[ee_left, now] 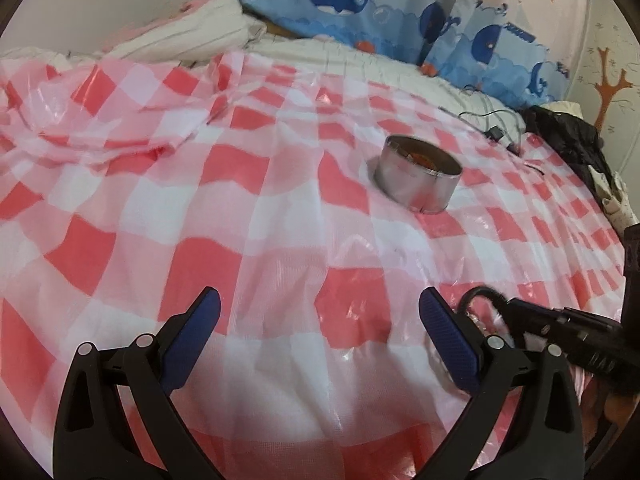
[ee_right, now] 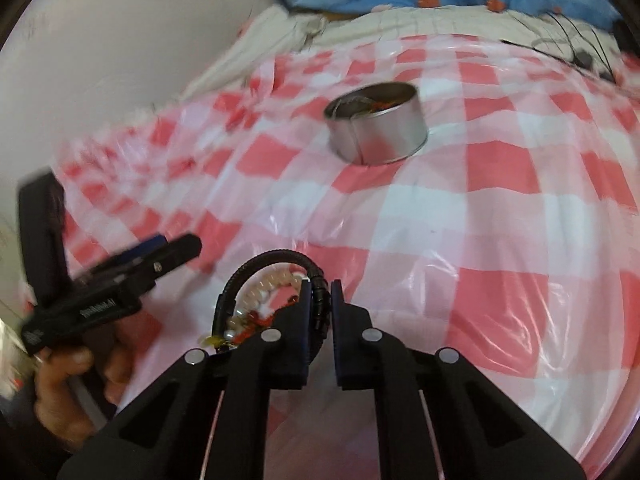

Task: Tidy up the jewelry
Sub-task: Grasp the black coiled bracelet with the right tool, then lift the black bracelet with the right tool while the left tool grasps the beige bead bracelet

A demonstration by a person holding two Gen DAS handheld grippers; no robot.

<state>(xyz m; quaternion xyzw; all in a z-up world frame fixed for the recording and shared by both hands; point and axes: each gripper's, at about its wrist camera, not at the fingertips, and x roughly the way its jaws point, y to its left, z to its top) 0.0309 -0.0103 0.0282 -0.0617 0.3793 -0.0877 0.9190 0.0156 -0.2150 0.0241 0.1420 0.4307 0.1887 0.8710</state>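
Pinching a black ribbed bangle point(ee_right: 318, 300), my right tongs point(ee_right: 320, 292) have their blue-padded jaws drawn narrow around its coiled band in the lower centre of the right wrist view. From the grip the bangle arcs up and to the left as a dark hoop. Inside that hoop lies a string of cream-coloured beads point(ee_right: 272, 282), and below it, at the lower left of the hoop, a tangle of small red and yellow beads point(ee_right: 244, 328); how these are joined to each other I cannot tell.

My left tongs point(ee_left: 320, 312) stand wide in the bottom of the left wrist view, with only the red-and-white checked plastic sheet point(ee_left: 280, 220) showing between the blue pads. That sheet covers the bed and fills most of both views. In the right wrist view the left tongs appear at the left edge, blurred, with the hand point(ee_right: 68, 384) gripping their handle in the lower left corner.

A round shiny metal tin point(ee_left: 418, 176), open at the top, sits on the sheet right of centre in the left wrist view and upper centre in the right wrist view, well apart from both tongs. Some orange and red pieces show inside it, too small to make out.

Along the top of both frames lies a blue pillow printed with whales point(ee_left: 360, 4), and a thin black cable point(ee_left: 496, 128) trails over the sheet's far right edge.
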